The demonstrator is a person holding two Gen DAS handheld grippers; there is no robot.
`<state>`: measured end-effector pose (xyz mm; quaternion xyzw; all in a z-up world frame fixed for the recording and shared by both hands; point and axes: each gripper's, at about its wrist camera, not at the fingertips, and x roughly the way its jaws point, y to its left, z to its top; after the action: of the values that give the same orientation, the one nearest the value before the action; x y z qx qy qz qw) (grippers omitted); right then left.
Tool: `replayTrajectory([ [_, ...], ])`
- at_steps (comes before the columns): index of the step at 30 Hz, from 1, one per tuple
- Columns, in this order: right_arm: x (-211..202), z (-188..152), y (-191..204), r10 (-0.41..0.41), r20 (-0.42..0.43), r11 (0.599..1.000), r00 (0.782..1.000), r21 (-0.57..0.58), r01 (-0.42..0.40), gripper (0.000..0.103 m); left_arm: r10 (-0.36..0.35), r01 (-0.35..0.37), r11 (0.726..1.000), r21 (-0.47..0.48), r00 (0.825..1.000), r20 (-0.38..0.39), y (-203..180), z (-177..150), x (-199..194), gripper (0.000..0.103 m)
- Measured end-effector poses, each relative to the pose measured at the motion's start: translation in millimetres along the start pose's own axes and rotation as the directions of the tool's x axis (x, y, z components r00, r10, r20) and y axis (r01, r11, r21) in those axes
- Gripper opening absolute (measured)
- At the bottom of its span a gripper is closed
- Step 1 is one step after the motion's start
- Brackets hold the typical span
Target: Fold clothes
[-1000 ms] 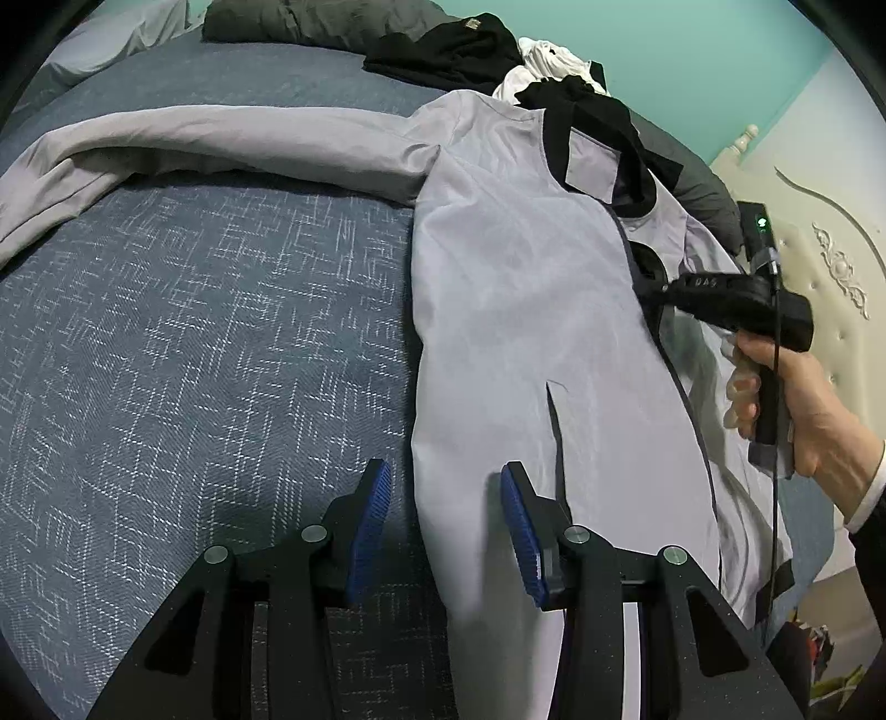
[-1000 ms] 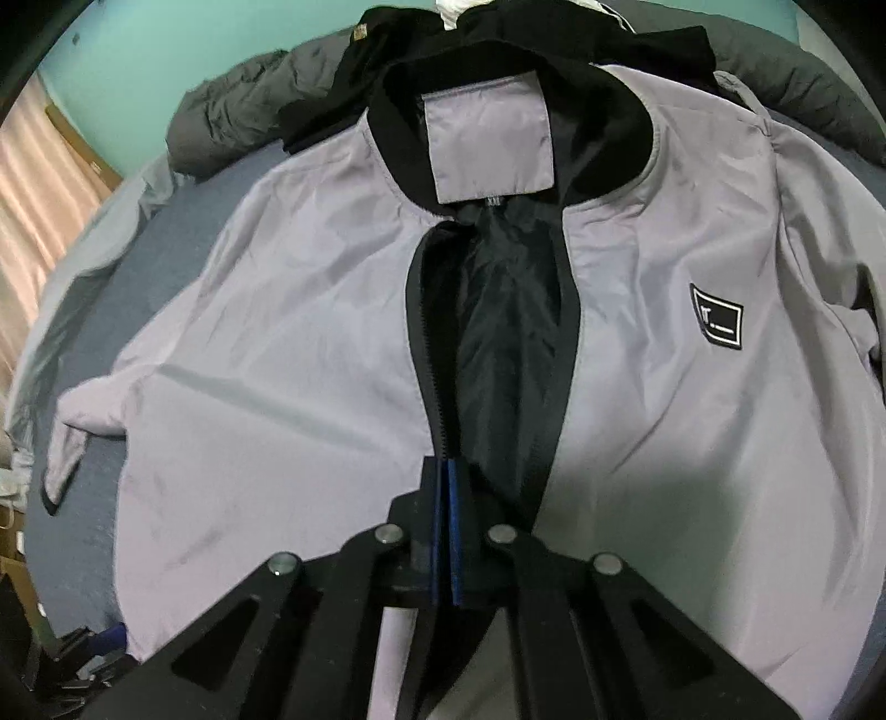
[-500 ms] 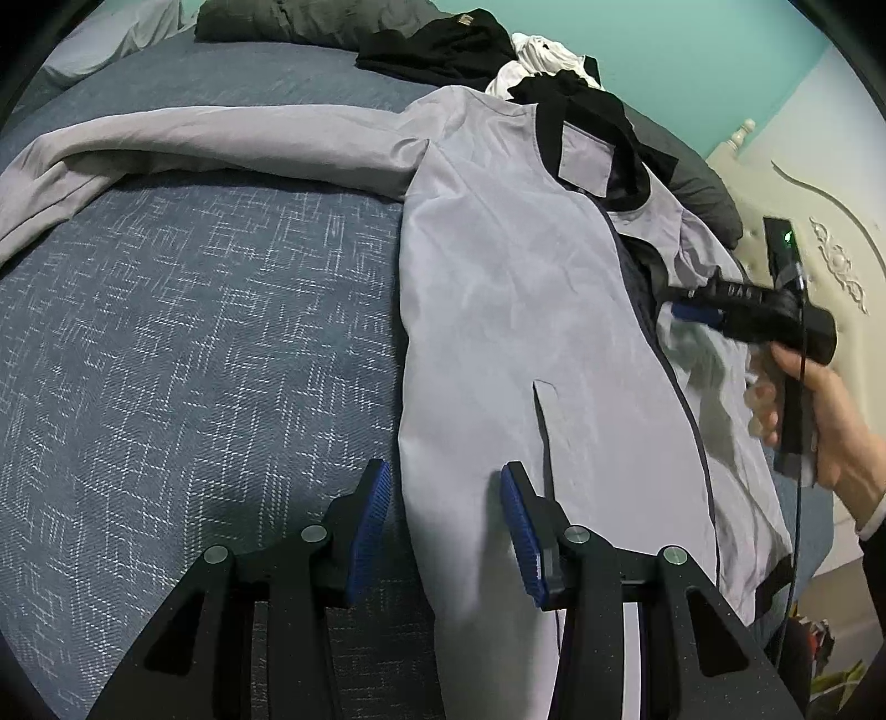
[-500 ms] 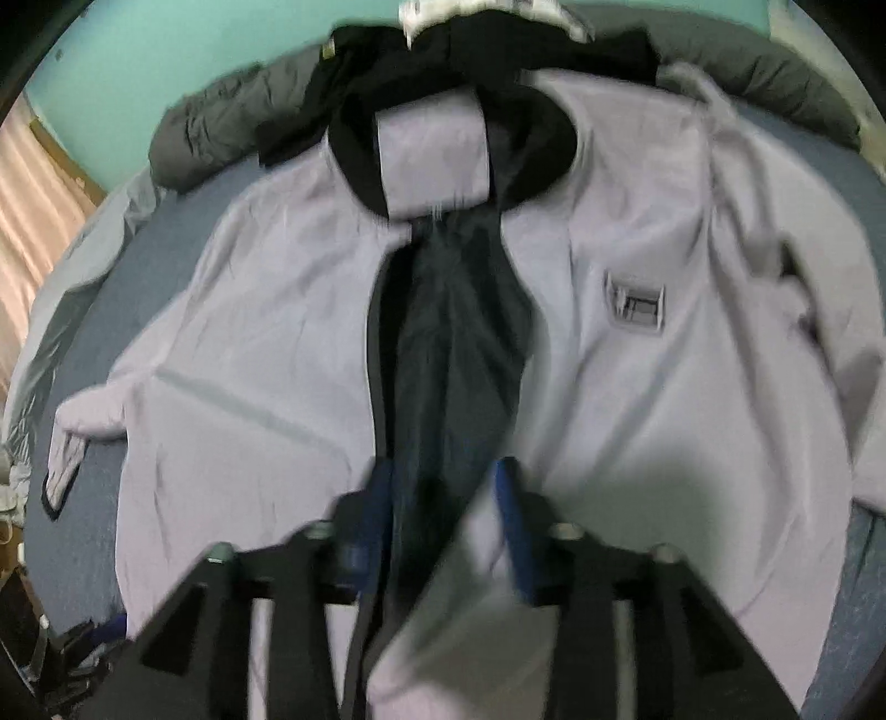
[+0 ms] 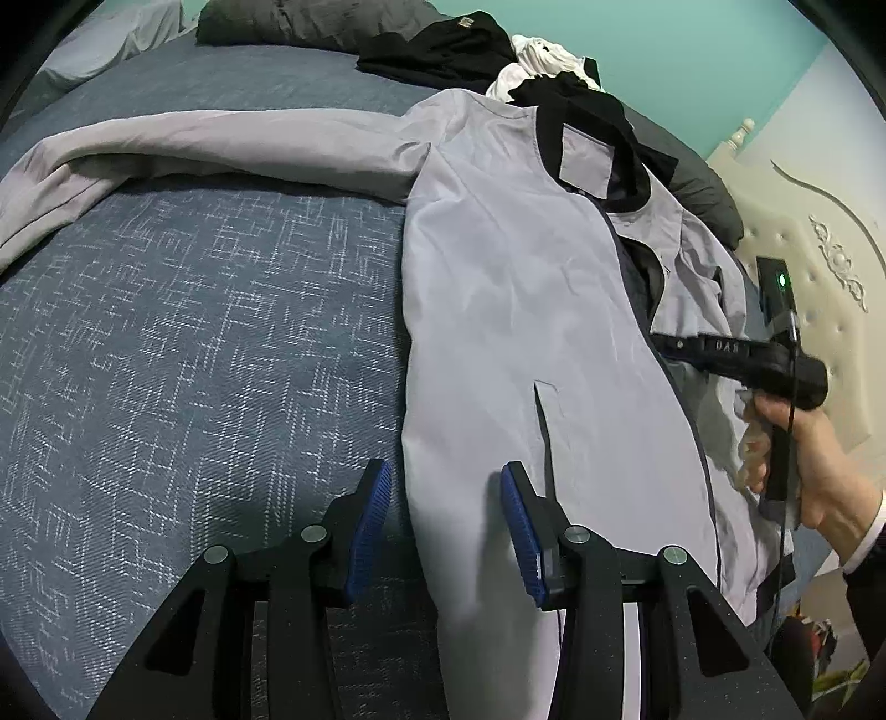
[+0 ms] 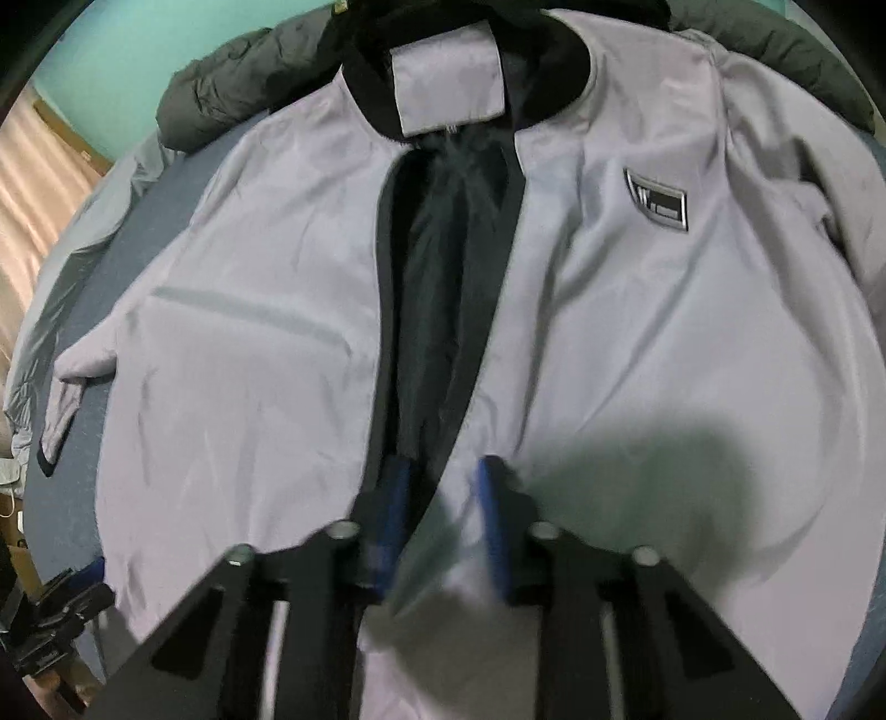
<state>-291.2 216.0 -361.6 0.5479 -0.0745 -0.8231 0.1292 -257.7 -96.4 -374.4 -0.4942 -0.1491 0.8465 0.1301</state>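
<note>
Heap of dark clothes (image 5: 443, 47) beyond jacket (image 5: 526, 310), headboard (image 5: 819, 249) alongside.

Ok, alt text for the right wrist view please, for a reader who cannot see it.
A grey jacket lies spread face up on a blue bed, its front open on dark lining. The right gripper is over its lower front edge, fingers apart and just closing.

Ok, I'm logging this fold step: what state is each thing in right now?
Jacket: flat on the bed, front unzipped, lining showing.
Its sleeve: stretched out sideways.
Left tool: open, astride the jacket's side edge.
Right tool: open, just been closing over the front opening.
</note>
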Motion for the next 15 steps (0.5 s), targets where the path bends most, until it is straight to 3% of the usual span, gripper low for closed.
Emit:
replayTrajectory([
  [1,-1.0,-3.2,1.5,-0.01,0.001,1.0,1.0,-0.02,0.01,0.007,0.0,0.0,1.0,-0.003,1.0,-0.001,1.0,0.3,0.0,0.045],
  [3,-4.3,-9.1,4.7,-0.017,0.001,0.998,1.0,-0.062,0.017,0.001,-0.003,0.003,1.0,-0.002,1.0,0.0,1.2,0.7,-0.7,0.045],
  [9,-22.6,-30.5,13.8,0.072,-0.063,0.983,0.995,-0.163,-0.081,0.0,-0.008,0.008,1.0,0.011,1.0,0.001,-1.2,1.4,-1.5,0.045],
  [12,-28.1,-30.2,9.4,0.124,-0.104,0.982,0.987,-0.131,-0.137,0.0,-0.004,0.004,1.0,0.01,1.0,-0.001,-0.8,0.9,-1.1,0.045],
  [15,-48.3,-32.6,8.1,0.093,-0.063,0.986,0.994,-0.13,-0.101,0.001,-0.003,0.003,1.0,0.011,1.0,0.001,-0.7,2.0,-1.9,0.045],
])
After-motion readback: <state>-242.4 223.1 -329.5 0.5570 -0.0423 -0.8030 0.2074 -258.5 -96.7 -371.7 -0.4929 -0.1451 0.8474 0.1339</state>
